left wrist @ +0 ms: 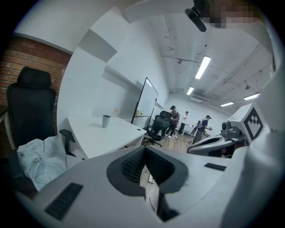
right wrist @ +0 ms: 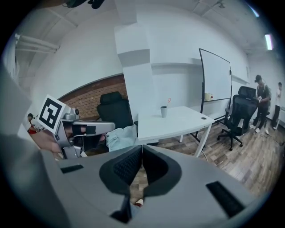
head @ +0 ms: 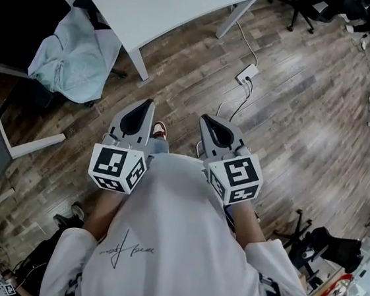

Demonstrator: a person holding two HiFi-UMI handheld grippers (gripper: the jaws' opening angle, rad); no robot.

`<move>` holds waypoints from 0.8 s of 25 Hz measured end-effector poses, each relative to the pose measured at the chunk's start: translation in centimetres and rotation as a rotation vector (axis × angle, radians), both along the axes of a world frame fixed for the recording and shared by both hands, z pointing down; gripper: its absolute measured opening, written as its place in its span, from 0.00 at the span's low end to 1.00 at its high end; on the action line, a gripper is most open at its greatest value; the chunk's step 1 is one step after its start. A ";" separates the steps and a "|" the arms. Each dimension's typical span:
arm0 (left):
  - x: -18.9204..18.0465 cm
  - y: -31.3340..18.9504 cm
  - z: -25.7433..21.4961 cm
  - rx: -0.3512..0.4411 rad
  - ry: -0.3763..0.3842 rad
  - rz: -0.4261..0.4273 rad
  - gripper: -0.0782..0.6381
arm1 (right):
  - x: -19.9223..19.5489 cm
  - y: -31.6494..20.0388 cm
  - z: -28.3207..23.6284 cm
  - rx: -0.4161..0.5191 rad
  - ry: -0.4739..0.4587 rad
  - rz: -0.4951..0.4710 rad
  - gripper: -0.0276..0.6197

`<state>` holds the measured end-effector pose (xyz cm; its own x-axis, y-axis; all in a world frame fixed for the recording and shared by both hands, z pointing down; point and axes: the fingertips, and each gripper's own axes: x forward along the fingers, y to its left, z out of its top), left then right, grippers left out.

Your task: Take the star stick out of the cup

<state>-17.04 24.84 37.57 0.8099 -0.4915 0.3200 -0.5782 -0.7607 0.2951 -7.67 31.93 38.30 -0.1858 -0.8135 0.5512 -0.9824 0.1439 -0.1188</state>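
A grey cup [left wrist: 106, 121] stands far off on a white table [left wrist: 111, 138], with the thin star stick [left wrist: 115, 110] poking out of it. The right gripper view shows the same cup [right wrist: 164, 111] and star stick [right wrist: 169, 101] on that table [right wrist: 182, 124]. Neither shows in the head view. My left gripper [head: 146, 104] and right gripper [head: 205, 118] are held side by side at chest height over the wooden floor, well short of the table. Both are shut with nothing between the jaws, seen in the left gripper [left wrist: 144, 149] and right gripper [right wrist: 142, 147] views.
A black office chair [right wrist: 113, 109] draped with a pale blue garment [head: 73, 55] stands by the table's near end. A power strip [head: 247, 73] with cables lies on the floor. A whiteboard [right wrist: 215, 75], rolling chairs [right wrist: 240, 111] and several people [left wrist: 173, 120] are farther off.
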 end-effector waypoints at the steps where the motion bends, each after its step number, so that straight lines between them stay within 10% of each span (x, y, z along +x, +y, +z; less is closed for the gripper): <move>1: -0.3 -0.6 0.0 0.003 0.002 -0.004 0.11 | -0.1 -0.7 0.0 0.003 -0.002 0.000 0.06; 20: -2.2 -9.4 -0.2 0.008 0.035 -0.101 0.11 | 0.5 -10.4 0.3 0.004 0.011 -0.042 0.06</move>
